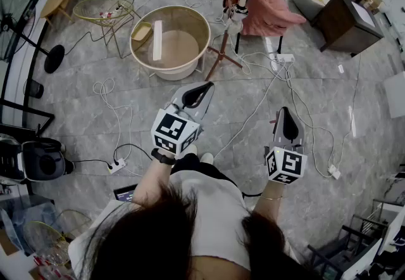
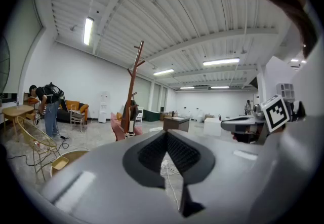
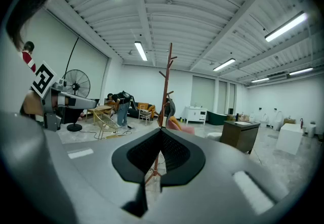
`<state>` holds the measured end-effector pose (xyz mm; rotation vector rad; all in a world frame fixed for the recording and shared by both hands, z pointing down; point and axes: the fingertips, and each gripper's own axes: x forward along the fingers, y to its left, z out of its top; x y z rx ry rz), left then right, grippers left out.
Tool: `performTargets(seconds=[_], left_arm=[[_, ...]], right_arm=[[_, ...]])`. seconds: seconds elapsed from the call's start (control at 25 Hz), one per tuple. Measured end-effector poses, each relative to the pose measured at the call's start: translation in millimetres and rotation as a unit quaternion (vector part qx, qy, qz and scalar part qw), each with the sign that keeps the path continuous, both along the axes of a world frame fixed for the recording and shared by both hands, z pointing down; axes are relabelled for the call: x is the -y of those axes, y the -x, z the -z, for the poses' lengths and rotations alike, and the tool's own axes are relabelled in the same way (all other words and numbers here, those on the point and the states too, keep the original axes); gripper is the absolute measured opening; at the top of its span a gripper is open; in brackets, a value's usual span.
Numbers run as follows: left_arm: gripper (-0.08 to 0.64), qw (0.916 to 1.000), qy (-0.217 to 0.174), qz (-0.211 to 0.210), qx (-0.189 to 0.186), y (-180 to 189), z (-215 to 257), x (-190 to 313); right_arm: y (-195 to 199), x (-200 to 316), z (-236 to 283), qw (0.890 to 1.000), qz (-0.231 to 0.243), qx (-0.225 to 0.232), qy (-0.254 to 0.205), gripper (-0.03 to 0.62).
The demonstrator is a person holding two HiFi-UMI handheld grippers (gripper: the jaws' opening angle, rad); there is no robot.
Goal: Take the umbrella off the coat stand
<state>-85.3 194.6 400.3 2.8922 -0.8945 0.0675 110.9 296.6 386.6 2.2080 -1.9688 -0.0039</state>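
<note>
Brown wooden coat stand, glossy stone floor

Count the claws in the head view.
2. The left claw is near the picture's centre; the right claw is lower right of it. None looks hidden.

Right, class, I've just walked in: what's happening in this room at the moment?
A person stands on the floor with a gripper in each hand. The left gripper and right gripper are both shut and empty, held out towards the coat stand, which is some way ahead. A dark thing hanging on the stand, probably the umbrella, is untouched, so nothing has been taken off yet.
</note>
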Motion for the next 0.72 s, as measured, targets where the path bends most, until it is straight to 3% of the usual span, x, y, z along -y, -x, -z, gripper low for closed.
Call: performTargets(seconds=[0.52,0.72], left_arm=[[0.058,0.9994,-0.032,0.012,0.006,-9.9,8.8,-20.7],[0.058,0.9994,-0.033,0.011,0.008,-19.4,8.7,-11.4]], right_arm=[[-1.9,-16.3,15.5,0.997,0.029,0.032,-0.061,0.006],[-3.6,-7.2,18.9,0.996,0.046,0.033,-0.063,0.059]])
